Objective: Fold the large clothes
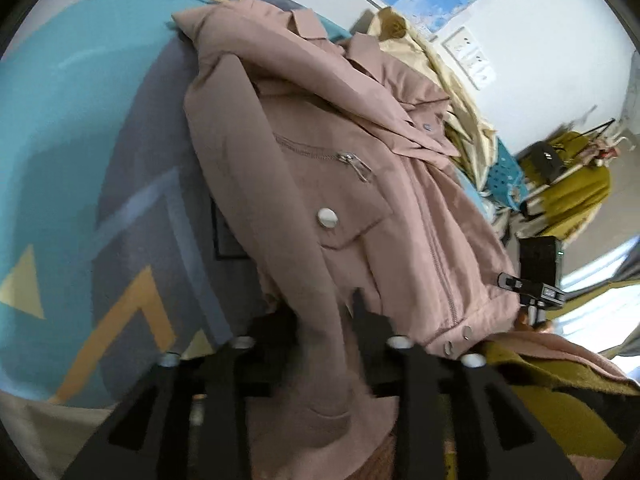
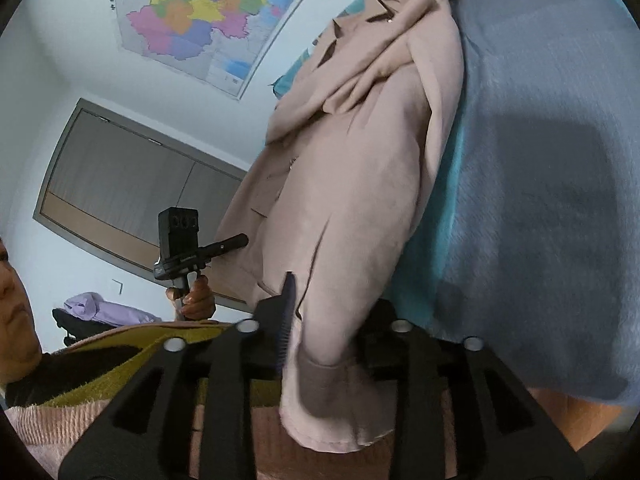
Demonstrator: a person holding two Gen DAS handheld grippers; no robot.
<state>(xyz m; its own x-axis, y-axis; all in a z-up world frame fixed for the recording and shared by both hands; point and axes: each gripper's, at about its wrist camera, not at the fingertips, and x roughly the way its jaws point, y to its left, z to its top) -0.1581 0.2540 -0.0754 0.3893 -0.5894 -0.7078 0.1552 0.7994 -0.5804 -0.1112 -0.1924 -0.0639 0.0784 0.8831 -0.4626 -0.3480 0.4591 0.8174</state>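
A dusty-pink jacket [image 1: 340,168] with a zip pocket and metal snaps lies on the bed in the left wrist view. One of its sleeves runs down between the fingers of my left gripper [image 1: 320,312], whose jaws stand apart around the cloth without pinching it. In the right wrist view the same jacket [image 2: 352,184] lies lengthwise, and its cuffed sleeve end [image 2: 324,392] passes through my right gripper [image 2: 332,312]. That gripper is open, and the ribbed face of its left pad [image 2: 286,320] shows free of the cloth. Each gripper shows in the other's view, held in a hand [image 2: 198,296].
The bed carries a teal, grey and yellow patterned sheet [image 1: 80,160]. A cream garment [image 1: 452,92] is heaped beyond the jacket's collar, and olive clothes hang on a rack [image 1: 576,184]. A map [image 2: 208,20] hangs on the wall. The person's olive and pink sleeve [image 1: 560,380] is close by.
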